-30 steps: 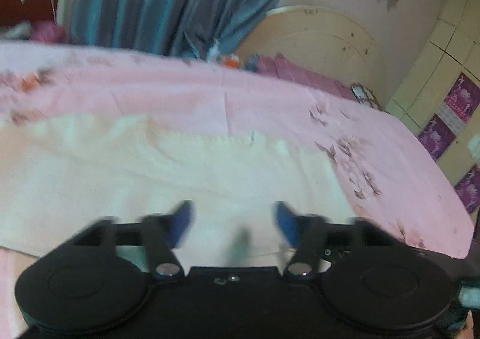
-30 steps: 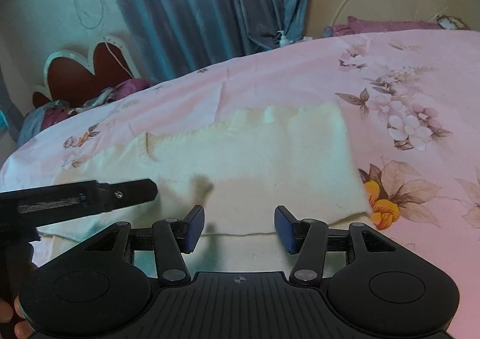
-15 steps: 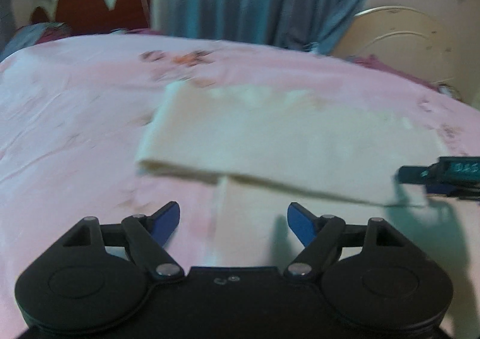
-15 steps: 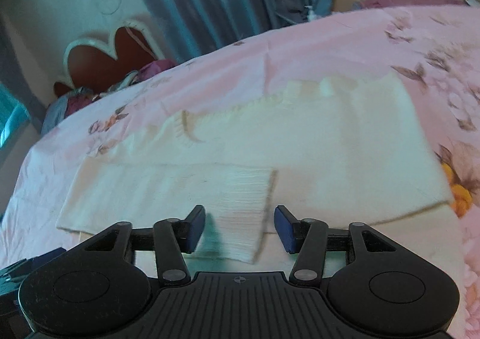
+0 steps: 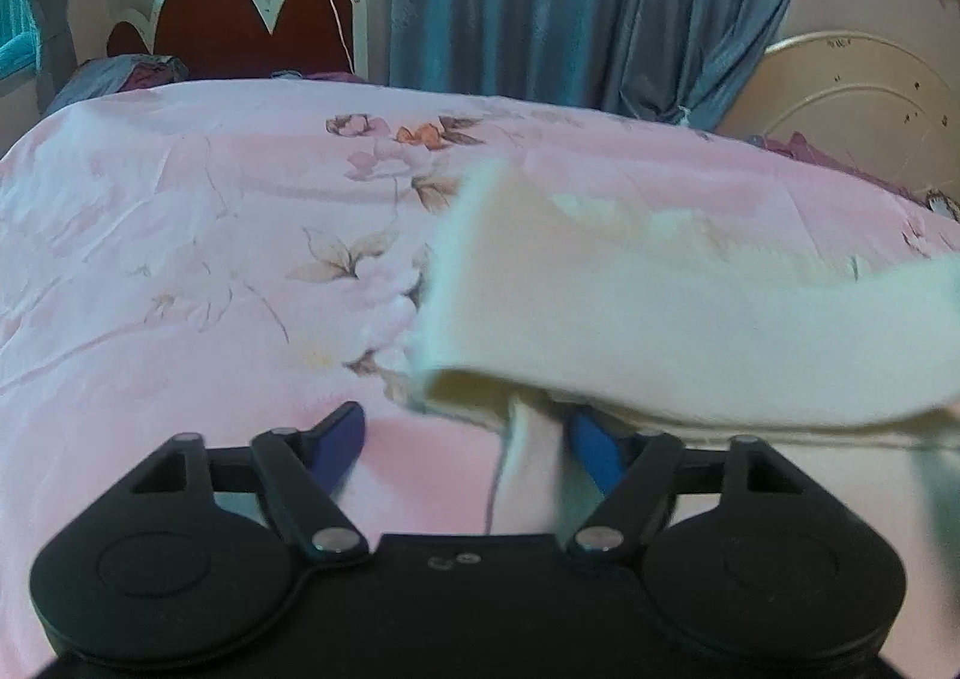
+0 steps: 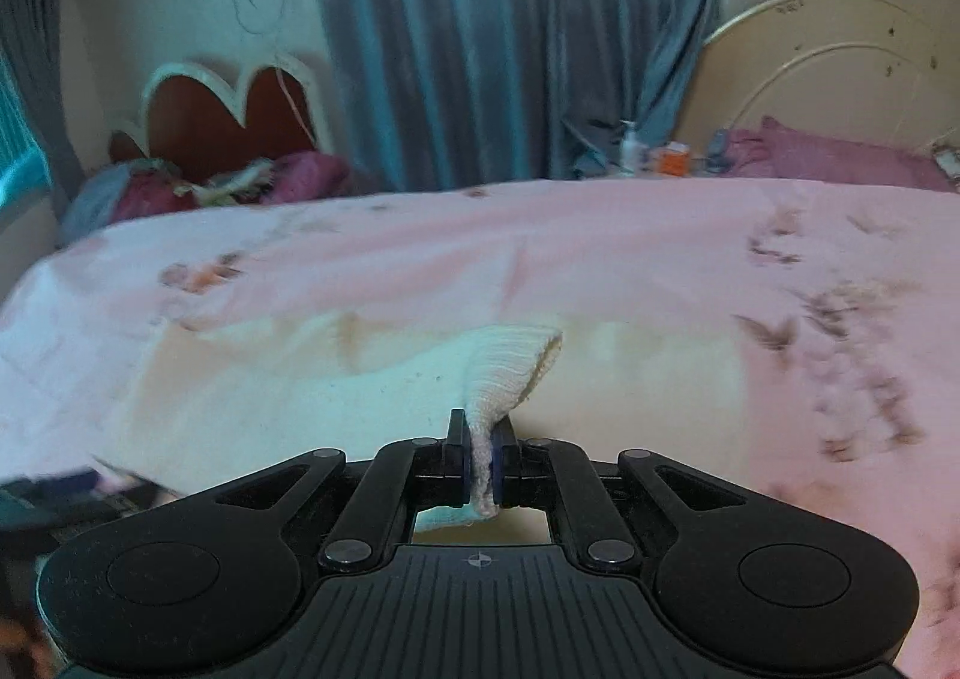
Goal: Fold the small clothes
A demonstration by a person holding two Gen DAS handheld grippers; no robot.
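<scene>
A cream knit sweater [image 6: 288, 391] lies spread on the pink floral bedsheet [image 6: 600, 259]. My right gripper [image 6: 480, 433] is shut on the sweater's ribbed sleeve cuff [image 6: 510, 367], which stands up from between the pads. In the left wrist view the lifted sleeve [image 5: 690, 319] stretches across the right half, above the sheet. My left gripper [image 5: 465, 418] is at the sweater's left edge and its jaws are closing. A fold of cream fabric [image 5: 528, 469] hangs between them beside the right finger [image 5: 591, 445]; the left finger [image 5: 342, 439] is clear of cloth.
The bedsheet [image 5: 180, 289] runs bare to the left of the sweater. A red scalloped headboard [image 5: 240, 24] and blue curtains [image 5: 570, 0] stand behind the bed. Piled clothes [image 6: 228, 187] and small bottles [image 6: 630, 144] lie at the far edge.
The right gripper has shut on the sleeve cuff and raised it off the sweater. The left gripper has swung to the sweater's left edge, its jaws somewhat narrower around a fold.
</scene>
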